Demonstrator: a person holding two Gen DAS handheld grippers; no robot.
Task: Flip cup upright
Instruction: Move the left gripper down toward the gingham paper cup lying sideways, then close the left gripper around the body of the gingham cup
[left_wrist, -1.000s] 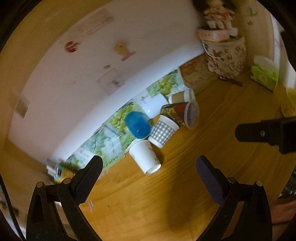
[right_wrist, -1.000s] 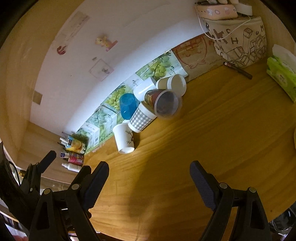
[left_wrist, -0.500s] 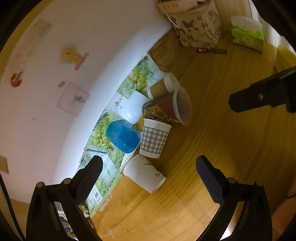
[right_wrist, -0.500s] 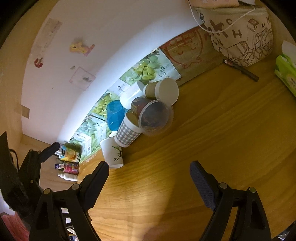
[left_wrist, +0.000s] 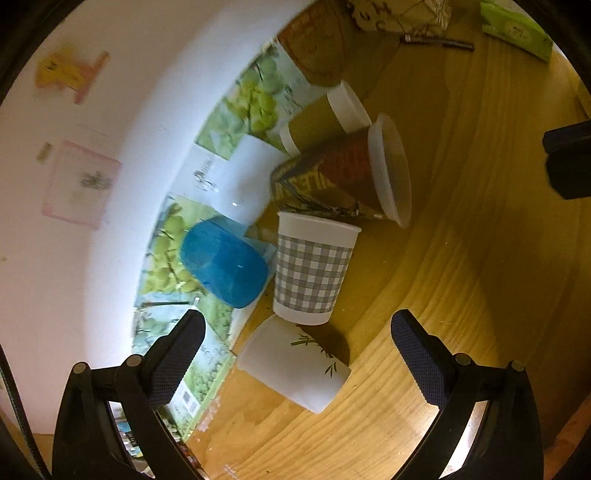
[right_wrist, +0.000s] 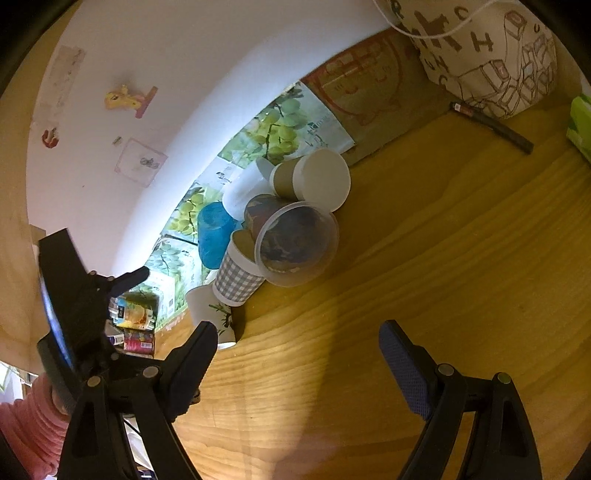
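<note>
A cluster of cups sits on the wooden table by the wall. A white cup with a bamboo print (left_wrist: 295, 369) (right_wrist: 208, 310) is nearest to my left gripper (left_wrist: 295, 354). Beside it are a grey checked cup (left_wrist: 312, 269) (right_wrist: 236, 277), a blue plastic cup (left_wrist: 225, 262) (right_wrist: 212, 232), a patterned cup with a clear rim (left_wrist: 343, 181) (right_wrist: 295, 240) lying on its side, a brown cup with a white lid (left_wrist: 325, 118) (right_wrist: 314, 177) and a white cup (left_wrist: 236, 184). My left gripper is open and empty, its fingers on either side of the bamboo cup. My right gripper (right_wrist: 299, 358) is open and empty, short of the cluster.
Grape-print cartons (left_wrist: 258, 85) lean against the white wall. A printed fabric bag (right_wrist: 491, 62), a dark pen (right_wrist: 491, 125) and a green tissue pack (left_wrist: 517, 29) stand at the back right. Small bottles (right_wrist: 136, 332) lie at the left. My left gripper also shows in the right wrist view (right_wrist: 85, 295).
Both grippers have moved in towards the cups, which now look much larger. The left gripper has come close around the bamboo cup. No cup has moved.
</note>
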